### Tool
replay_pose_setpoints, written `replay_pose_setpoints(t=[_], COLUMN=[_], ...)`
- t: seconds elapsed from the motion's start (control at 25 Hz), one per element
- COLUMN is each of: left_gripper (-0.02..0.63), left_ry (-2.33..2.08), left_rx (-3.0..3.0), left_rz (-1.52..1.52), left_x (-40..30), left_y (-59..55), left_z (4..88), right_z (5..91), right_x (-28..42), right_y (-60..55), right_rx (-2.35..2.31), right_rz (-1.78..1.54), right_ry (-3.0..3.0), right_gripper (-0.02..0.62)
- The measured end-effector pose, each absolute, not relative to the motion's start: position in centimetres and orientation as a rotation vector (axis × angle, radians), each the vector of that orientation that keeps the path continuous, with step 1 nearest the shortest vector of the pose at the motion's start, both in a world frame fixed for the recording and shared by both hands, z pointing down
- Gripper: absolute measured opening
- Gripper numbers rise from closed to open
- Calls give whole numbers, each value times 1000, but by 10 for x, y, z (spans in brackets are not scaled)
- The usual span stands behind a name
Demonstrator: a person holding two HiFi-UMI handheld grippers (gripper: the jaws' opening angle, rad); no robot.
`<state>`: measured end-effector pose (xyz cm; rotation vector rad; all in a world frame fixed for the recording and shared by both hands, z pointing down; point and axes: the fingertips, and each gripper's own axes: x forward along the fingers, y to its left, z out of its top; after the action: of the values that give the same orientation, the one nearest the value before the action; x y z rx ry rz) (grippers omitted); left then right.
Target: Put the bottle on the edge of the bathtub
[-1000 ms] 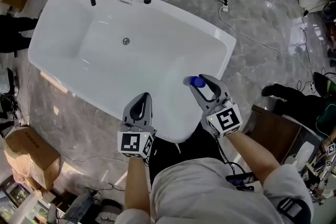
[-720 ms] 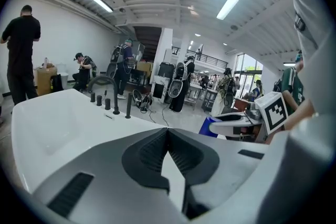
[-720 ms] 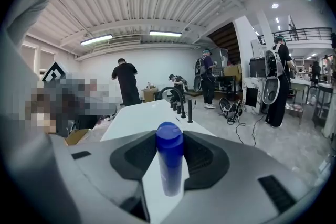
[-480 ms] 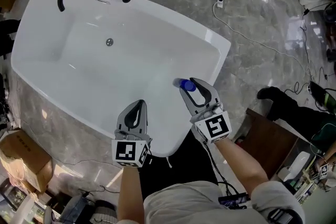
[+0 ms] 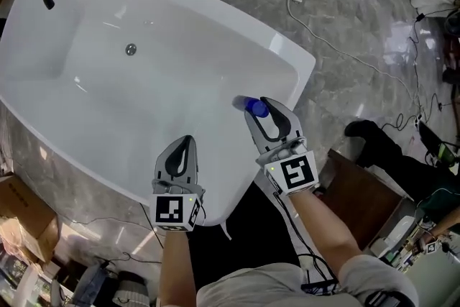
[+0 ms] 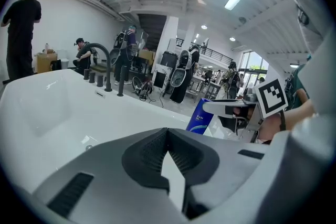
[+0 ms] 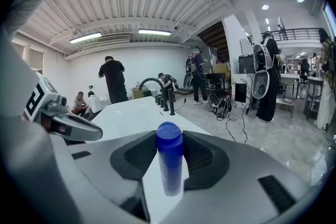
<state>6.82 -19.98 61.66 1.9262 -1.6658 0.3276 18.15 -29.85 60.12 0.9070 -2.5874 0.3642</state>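
Blue bottle [image 7: 169,165] gripped between the jaws of my R tool [image 5: 264,111], held over the white bathtub [image 5: 302,58], just inside its rim. L tool [image 5: 185,142] fully closed, empty, over bathtub's nearer rim.

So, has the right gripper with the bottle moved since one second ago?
Yes. The right gripper with the bottle has come lower toward the bathtub, which now looks larger in the head view; it is still above the same rim.

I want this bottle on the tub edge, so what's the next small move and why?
Probably lower the right gripper, shut on the upright blue-capped bottle, toward the bathtub rim; the bottle seems to hang over the tub's end, not yet resting.
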Motion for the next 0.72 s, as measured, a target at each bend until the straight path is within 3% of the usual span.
replay_pose_setpoints(t=[0.72], left_gripper=[11], left_ry=[-1757], left_rx=[1812], left_rz=[303], left_x=[68], left_y=[-233], left_z=[653], right_z=[619], right_x=[159], right_y=[-406], right_rx=[930], right_rz=[240], right_ry=[-2617], right_gripper=[156])
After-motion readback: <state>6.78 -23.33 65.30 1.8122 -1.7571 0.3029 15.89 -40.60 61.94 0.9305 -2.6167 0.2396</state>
